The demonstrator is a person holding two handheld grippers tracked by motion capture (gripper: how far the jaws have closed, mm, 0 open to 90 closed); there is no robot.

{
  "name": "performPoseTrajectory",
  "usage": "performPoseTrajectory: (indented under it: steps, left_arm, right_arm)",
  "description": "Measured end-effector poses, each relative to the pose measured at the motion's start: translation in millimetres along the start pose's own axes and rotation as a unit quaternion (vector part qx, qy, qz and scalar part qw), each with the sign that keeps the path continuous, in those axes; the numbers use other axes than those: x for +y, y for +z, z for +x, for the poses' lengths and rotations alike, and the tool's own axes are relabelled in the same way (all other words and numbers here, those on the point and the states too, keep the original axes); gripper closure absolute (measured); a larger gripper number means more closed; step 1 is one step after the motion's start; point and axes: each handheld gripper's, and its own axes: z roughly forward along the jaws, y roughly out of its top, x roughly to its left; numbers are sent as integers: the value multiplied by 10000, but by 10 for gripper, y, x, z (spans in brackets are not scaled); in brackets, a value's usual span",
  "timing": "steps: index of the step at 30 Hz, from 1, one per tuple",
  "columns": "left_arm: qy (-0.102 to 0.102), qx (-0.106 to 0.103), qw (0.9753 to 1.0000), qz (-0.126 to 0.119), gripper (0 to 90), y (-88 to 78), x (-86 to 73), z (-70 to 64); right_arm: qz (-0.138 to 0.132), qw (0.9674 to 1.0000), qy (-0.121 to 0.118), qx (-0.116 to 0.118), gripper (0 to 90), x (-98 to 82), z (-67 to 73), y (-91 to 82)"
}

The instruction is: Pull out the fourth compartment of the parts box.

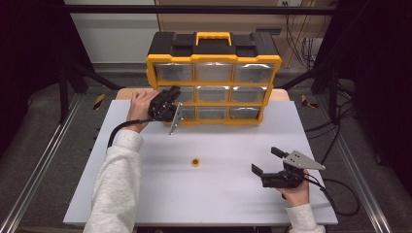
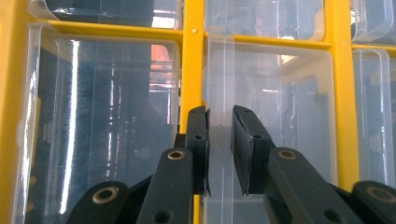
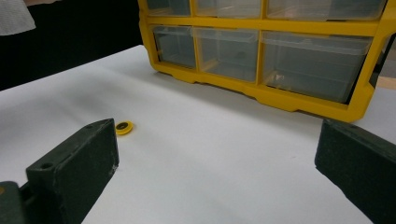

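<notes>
A yellow and black drawer organizer (image 1: pixel 214 59) stands upright at the back of the white table (image 1: pixel 218 194). My left gripper (image 1: pixel 173 92) is turned on its side against a clear drawer in the organizer's left column. In the left gripper view its jaws (image 2: pixel 220 121) sit close together on that drawer's clear pull tab (image 2: pixel 219 88), pads against its two sides. My right gripper (image 1: pixel 266 160) rests low at the front right, jaws wide open with nothing between them (image 3: pixel 215 158). A small yellow ring (image 1: pixel 195 161) lies flat mid-table, left of the right gripper.
The organizer holds three rows of clear drawers in a yellow frame (image 2: pixel 192 70), all pushed in. Its yellow base (image 3: pixel 280 100) sits on the table beyond the ring (image 3: pixel 123 127). Black cables trail off both grippers. A metal frame surrounds the table.
</notes>
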Motion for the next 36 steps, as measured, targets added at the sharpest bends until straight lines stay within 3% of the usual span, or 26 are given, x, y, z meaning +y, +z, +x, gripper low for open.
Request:
performPoseTrajectory:
  steps: [13,22,36]
  left_arm:
    - [39,19,10000,14,770,-39,27,-15]
    - [227,61,9997,36,774,-126,79,-26]
    - [157,144,9998,-23,774,-265,109,-77]
  right_arm:
    - [-17,10000,-11,2,2,2,-2,-5]
    - [-9,10000,-17,-5,2,2,-1,-4]
    - [-21,10000,-12,3,2,4,0,-9]
